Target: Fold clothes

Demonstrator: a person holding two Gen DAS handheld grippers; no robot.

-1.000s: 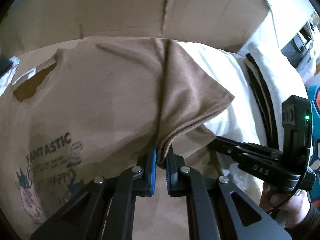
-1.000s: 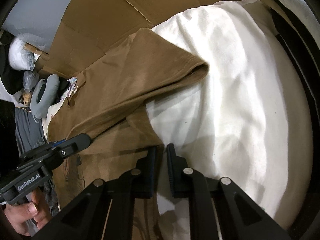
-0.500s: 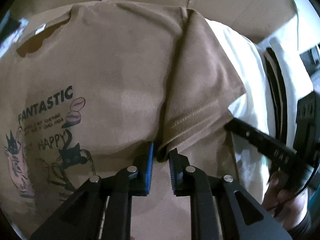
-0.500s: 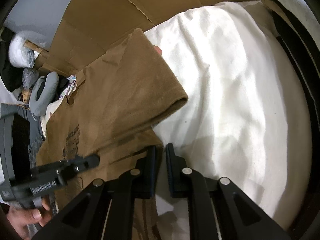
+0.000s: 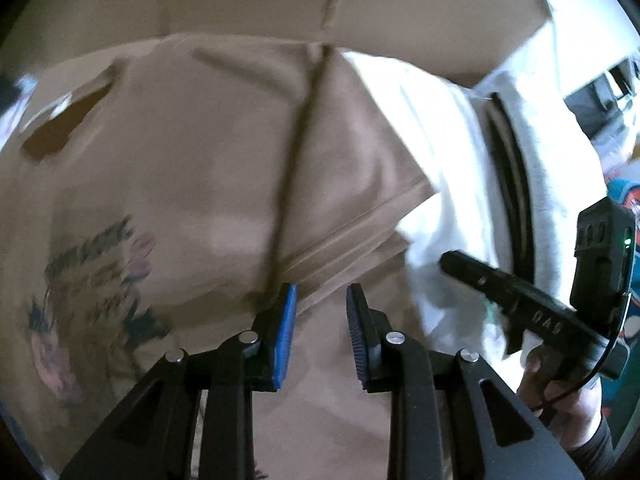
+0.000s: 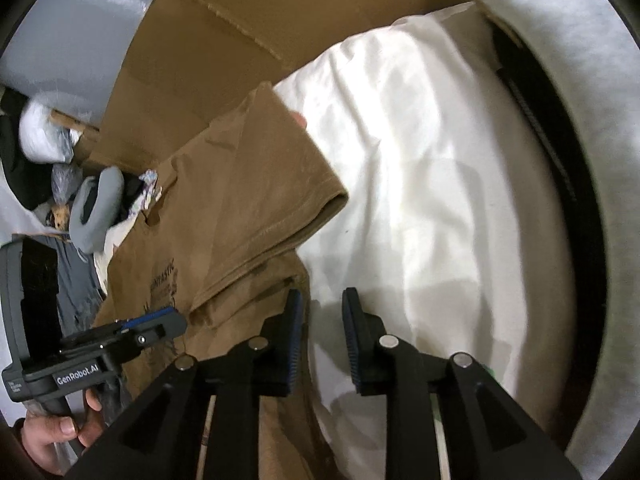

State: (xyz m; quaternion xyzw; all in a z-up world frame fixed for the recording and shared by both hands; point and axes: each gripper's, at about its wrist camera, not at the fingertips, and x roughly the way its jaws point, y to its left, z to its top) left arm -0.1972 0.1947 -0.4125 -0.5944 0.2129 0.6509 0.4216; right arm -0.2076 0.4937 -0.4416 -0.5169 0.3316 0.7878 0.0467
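Observation:
A brown T-shirt [image 5: 200,168] with a dark print lies face up on cardboard. Its right sleeve [image 5: 360,184] is folded in over the body. My left gripper [image 5: 321,320] hangs just above the sleeve's hem; its jaws are opening and nothing is pinched between the blue pads. In the right wrist view the same shirt [image 6: 248,200] and folded sleeve [image 6: 288,168] lie beside a white garment [image 6: 420,160]. My right gripper [image 6: 320,316] is over the shirt's side edge, its jaws opening, with no cloth between them. Each view shows the other gripper: right [image 5: 448,260], left [image 6: 176,320].
Flattened cardboard [image 6: 224,40] lies under everything. A grey garment with black stripes [image 5: 512,168] sits past the white one. In the right wrist view, a grey neck pillow [image 6: 94,212] and plastic bags [image 6: 40,132] crowd the far left. A hand [image 6: 52,436] holds the left gripper.
Both grippers have let go of the shirt and their jaws have spread. The sleeve, stretched outward a second ago, now lies folded over the shirt. Both have drawn back a little.

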